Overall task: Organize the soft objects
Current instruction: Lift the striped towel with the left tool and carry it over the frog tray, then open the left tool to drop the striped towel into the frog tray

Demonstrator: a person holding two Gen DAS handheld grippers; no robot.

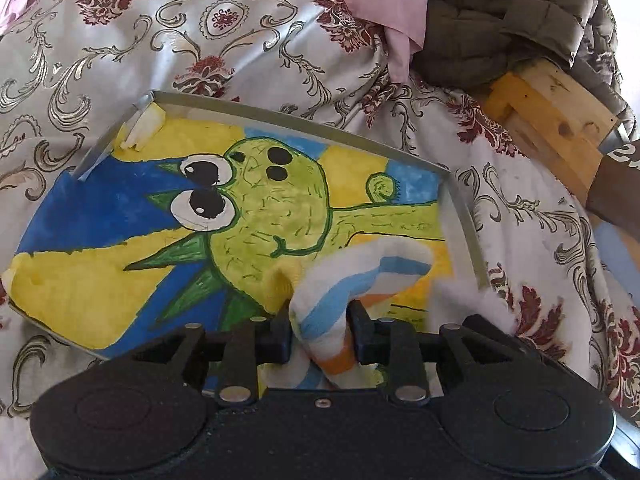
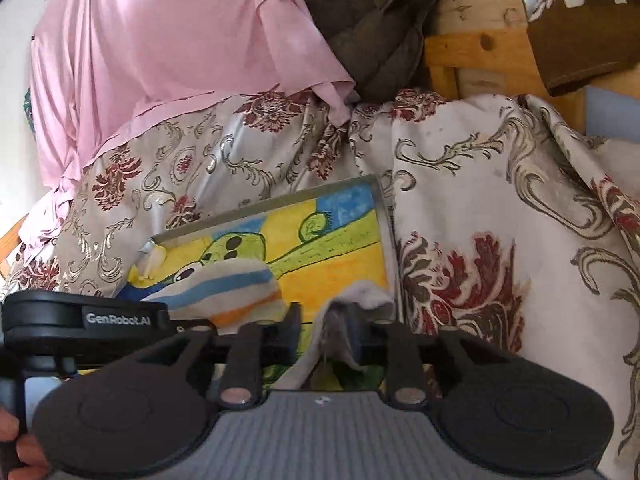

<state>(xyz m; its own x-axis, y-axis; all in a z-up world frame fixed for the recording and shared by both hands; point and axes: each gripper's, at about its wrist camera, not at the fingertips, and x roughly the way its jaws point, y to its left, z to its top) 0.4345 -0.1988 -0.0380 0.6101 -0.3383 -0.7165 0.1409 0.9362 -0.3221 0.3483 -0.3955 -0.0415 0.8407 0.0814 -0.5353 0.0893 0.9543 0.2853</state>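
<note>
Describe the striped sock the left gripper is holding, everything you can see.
The striped sock looks like soft knit fabric, white with light blue and orange bands. It is bunched and folded, its free end arching up over the tray with the green cartoon drawing. The left gripper has it between both fingers, low over the tray's near edge.

Blue-orange-white striped sock (image 1: 360, 280), yellow-blue-green cartoon tray (image 1: 460, 208), maroon-floral silver bedspread (image 1: 200, 40).

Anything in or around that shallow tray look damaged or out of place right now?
Yes. The shallow metal tray with the green cartoon drawing has its far left corner bent open and patched with yellowish tape. Nothing looks spilled.
</note>
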